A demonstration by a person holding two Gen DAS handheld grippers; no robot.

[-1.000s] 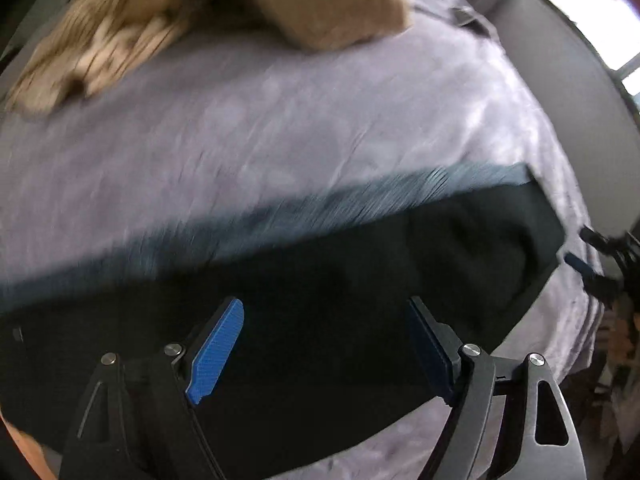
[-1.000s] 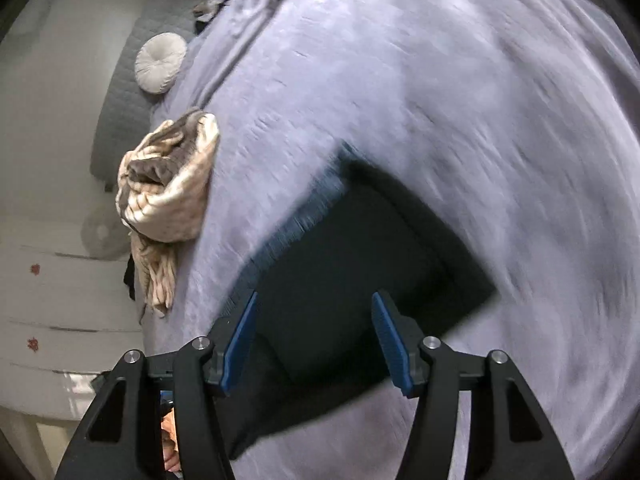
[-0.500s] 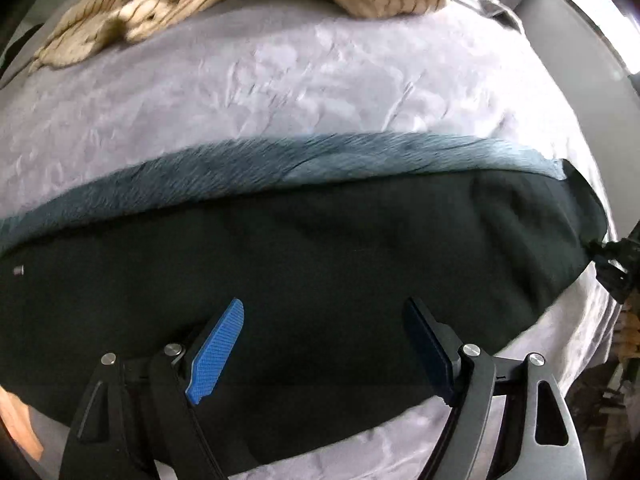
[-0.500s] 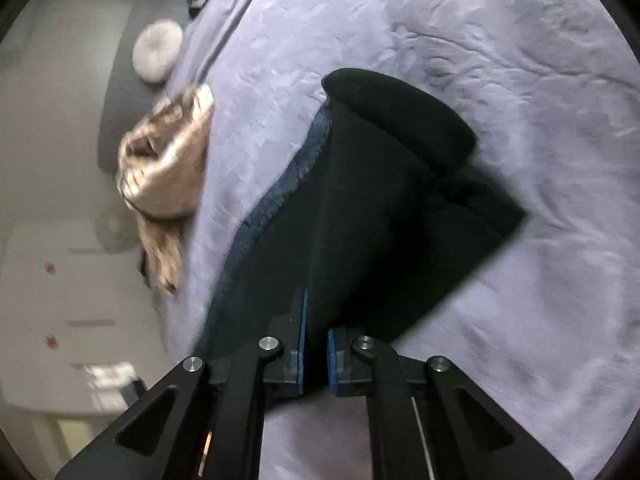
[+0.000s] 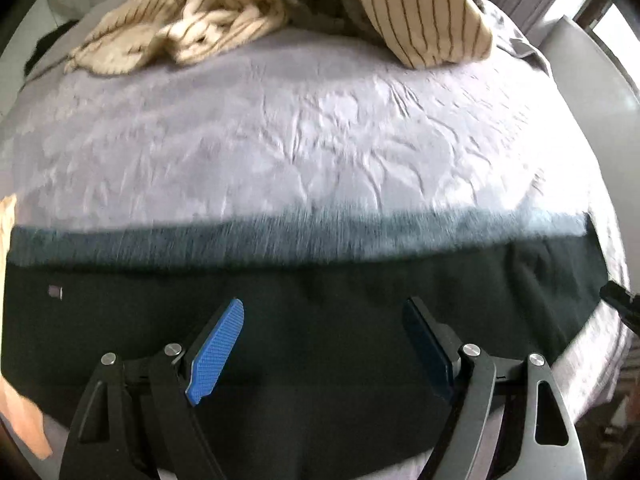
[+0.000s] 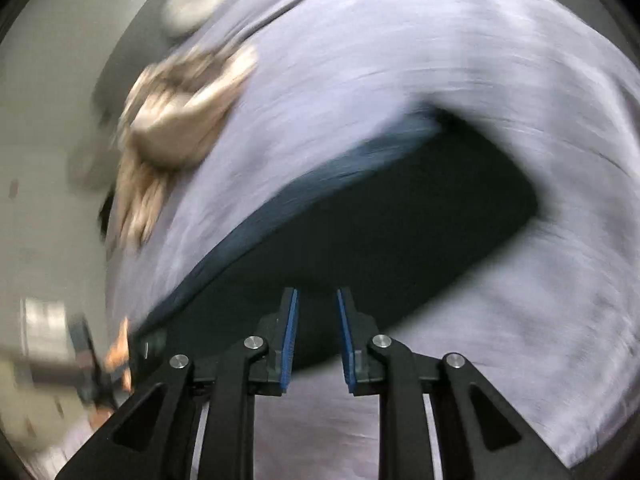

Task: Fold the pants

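In the left wrist view we see the pants (image 5: 320,344) lying as a dark band across the bed (image 5: 320,140), with a grey-blue strip along their far edge; the left tool (image 5: 324,344) hovers over them with its jaws spread wide and nothing between the pads; a striped blanket (image 5: 280,12) is heaped at the far side, well apart from the pants; the sheet between the two is open room.

In the right wrist view, which is blurred, the right tool (image 6: 317,336) has its jaws opening; the gap is narrow, and no cloth appears pinched in it; the pants (image 6: 400,220) lie ahead on the bed (image 6: 500,80).

We judge a fold just laid and released; the next move calls for a fresh grip on an edge, clear of the near bed edge.
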